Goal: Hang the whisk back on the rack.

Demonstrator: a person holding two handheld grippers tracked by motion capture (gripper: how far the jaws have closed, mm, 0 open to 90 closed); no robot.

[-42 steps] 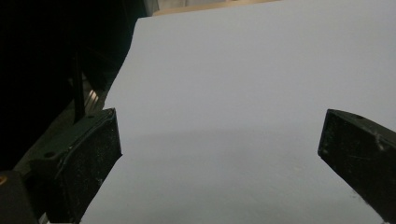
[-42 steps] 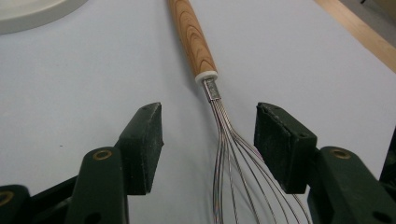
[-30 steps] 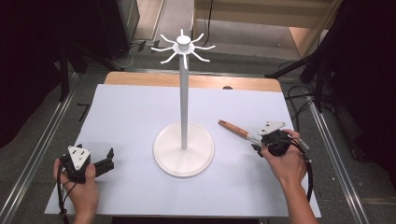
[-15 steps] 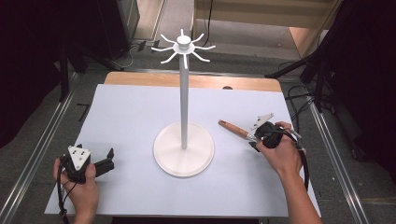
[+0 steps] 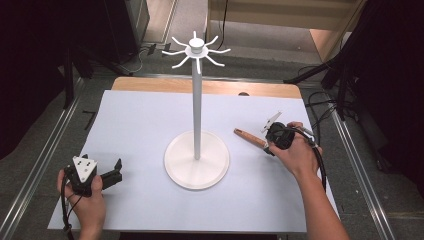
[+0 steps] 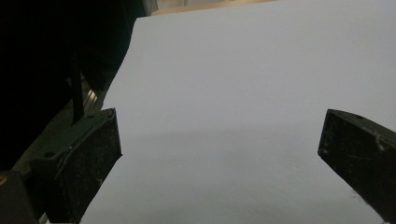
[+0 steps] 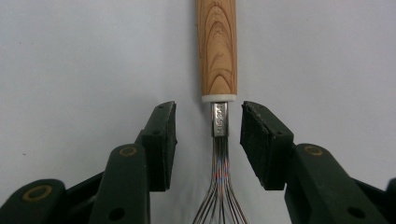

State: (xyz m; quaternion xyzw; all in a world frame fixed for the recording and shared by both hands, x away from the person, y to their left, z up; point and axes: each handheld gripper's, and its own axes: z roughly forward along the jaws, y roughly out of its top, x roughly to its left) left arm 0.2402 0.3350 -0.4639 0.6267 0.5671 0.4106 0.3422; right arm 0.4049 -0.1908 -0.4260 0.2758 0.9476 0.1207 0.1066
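Right gripper (image 7: 208, 126) is being held with its jaws spread either side of the whisk (image 7: 217, 84), the metal collar just below the wooden handle lying between the two pads with a gap on each side, so nothing is being pinched. Seen from the high view, the right gripper (image 5: 272, 141) is being carried at about 3 o'clock from the white stand (image 5: 197, 159), and the whisk (image 5: 248, 136) is lying flat on the white table cover (image 5: 140, 125), its wooden handle pointing toward the stand's round base but well clear of it. The wire end is being hidden under the gripper there. Left gripper (image 5: 114, 172) is being held at about 8 o'clock from the stand, near the cover's front left corner, its jaws wide apart over bare cover (image 6: 233, 93), with nothing between them.
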